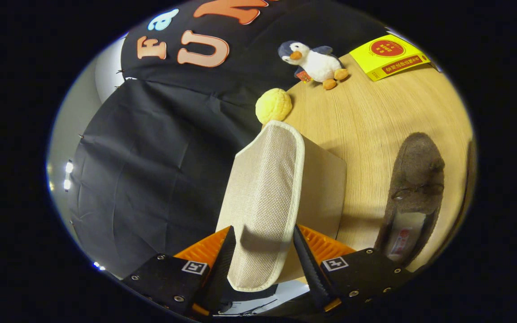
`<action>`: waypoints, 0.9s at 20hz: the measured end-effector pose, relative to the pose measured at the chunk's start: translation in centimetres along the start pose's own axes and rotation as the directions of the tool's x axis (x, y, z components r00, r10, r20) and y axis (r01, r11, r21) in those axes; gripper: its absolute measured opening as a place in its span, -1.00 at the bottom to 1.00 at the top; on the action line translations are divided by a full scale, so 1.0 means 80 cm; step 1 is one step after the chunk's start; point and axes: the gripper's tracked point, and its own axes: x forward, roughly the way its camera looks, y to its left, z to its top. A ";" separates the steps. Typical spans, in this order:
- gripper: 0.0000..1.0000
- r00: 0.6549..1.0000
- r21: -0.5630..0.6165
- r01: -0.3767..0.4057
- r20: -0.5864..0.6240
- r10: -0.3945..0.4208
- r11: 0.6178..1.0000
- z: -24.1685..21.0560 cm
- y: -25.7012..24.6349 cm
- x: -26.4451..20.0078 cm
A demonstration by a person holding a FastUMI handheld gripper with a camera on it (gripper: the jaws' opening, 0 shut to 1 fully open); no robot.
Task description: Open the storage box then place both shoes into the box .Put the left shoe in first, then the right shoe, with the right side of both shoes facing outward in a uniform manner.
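Storage box (321, 188) is beige fabric, stands on the wood table; its lid flap (265, 197) is woven beige w/ pale trim, lifted up and tilted, lower end between the two fingers; brown fuzzy shoe (415, 188) lies on table beside box, opening toward the fingers.

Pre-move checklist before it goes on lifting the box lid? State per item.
1. Lid in grasp: the gripper has the beige fabric lid flap between its fingers, both appear to press its edges. Ok.
2. Lid raised: flap stands up off the storage box. Ok.
3. Box fully open: the opening is hidden behind the flap. Cannot tell.
4. Shoe ready: brown shoe lies on the wooden table beside the box, untouched. Ok.
5. Second shoe located: cannot tell.
6. Clutter clear of box: yellow ball sits just beyond the flap's top, contact unclear; plush penguin and yellow packet sit farther off. Cannot tell.
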 end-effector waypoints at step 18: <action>-0.35 0.977 -0.235 -0.211 -0.010 0.215 0.949 0.036 0.248 0.047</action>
